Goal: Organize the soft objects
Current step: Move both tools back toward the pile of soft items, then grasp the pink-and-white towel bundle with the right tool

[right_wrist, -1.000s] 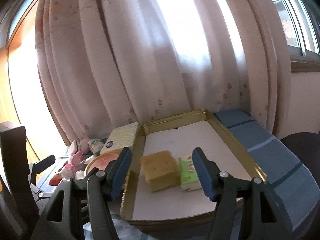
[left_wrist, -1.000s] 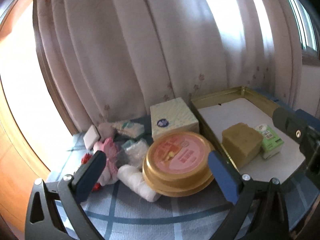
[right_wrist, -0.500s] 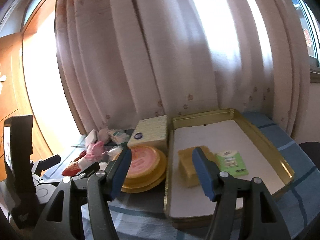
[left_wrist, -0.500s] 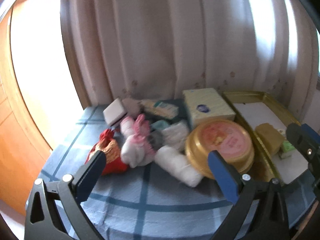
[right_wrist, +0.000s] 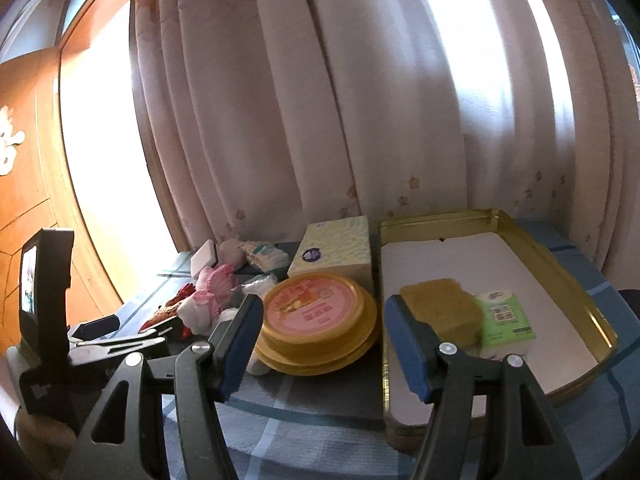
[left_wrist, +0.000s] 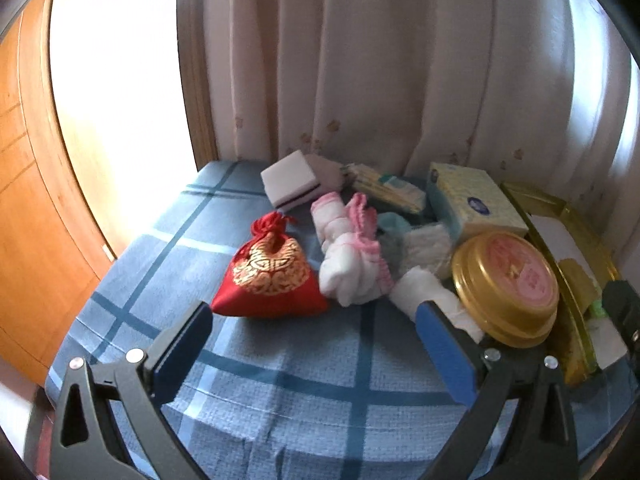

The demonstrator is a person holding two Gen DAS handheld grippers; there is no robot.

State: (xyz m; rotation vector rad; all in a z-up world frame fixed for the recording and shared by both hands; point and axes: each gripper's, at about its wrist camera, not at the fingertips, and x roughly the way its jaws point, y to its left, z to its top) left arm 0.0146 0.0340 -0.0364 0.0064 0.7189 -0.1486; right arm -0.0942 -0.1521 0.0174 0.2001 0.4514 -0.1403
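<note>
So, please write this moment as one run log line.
left gripper: open, empty | right gripper: open, empty | tray: sponge, tissue pack

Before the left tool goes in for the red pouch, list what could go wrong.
1. The red pouch lies against the pink-and-white socks; the open left tool could snag or drag them too.
2. The pouch is limp, so a pinch may catch only fabric and slip.
3. The white roll sits just beyond the tool's finger, beside the round tin; a sideways sweep could knock either.
</note>
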